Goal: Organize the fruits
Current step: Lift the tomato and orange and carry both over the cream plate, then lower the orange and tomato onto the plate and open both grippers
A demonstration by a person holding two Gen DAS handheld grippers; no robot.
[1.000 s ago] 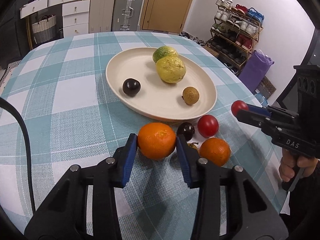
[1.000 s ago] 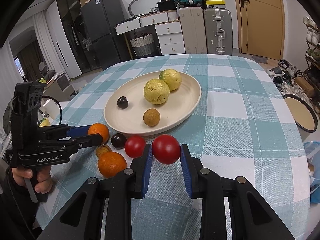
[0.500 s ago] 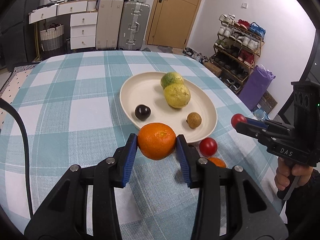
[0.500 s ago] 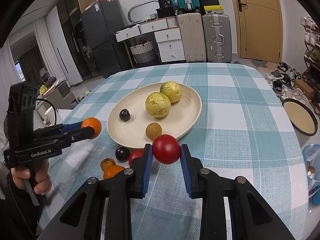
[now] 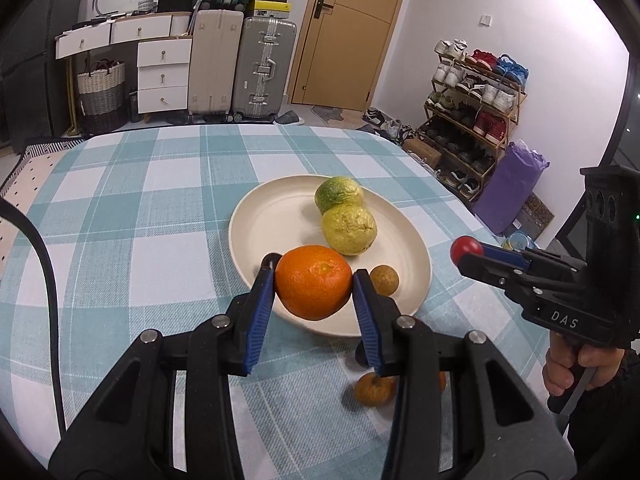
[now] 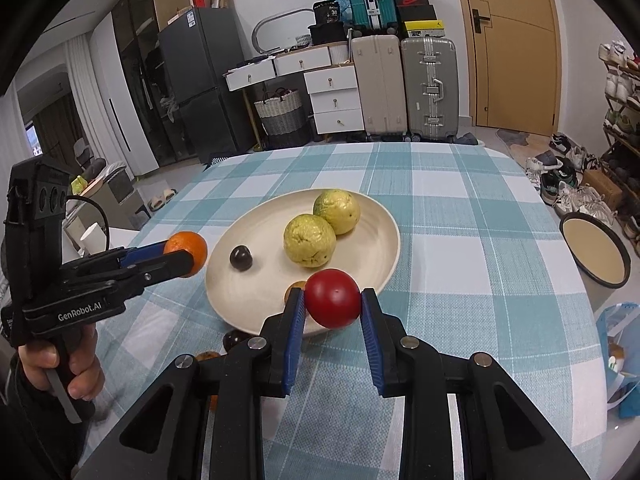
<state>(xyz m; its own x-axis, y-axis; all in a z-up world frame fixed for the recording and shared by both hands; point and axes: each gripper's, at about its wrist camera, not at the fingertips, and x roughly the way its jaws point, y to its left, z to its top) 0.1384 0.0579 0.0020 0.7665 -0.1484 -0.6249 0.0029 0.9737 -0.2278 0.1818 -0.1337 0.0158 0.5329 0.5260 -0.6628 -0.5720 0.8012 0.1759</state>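
- My left gripper [image 5: 313,285] pinches an orange [image 5: 313,281] between its blue pads, held off the checked tablecloth [image 5: 120,240] at the near edge of the cream plate [image 5: 276,220].
- My right gripper [image 6: 332,305] is pressed onto a red tomato [image 6: 332,298], also in the air, near that plate's close rim.
- On the plate already: two yellow-green guavas [image 6: 310,240] side by side toward the far right, a dark plum-like fruit [image 6: 241,258] on the left, and a small brown longan [image 5: 383,280] near the front edge.
- Left on the cloth close to me: another longan [image 5: 370,388] and, I think, an orange and a dark fruit, mostly hidden by my fingers.
- To do this step well, I judge I should carry each fruit over the bare middle of the plate, lower it until it touches, then ease the pads apart so nothing rolls.
- I would set the orange down left of the guavas and the tomato near right, keeping my two tools apart and clear of the small fruits.
- Writing I can read: "GenRobot.AI" on the left tool's side, "DAS" on the right tool's, and a Nike swoosh on a far shoebox [image 6: 412,0].
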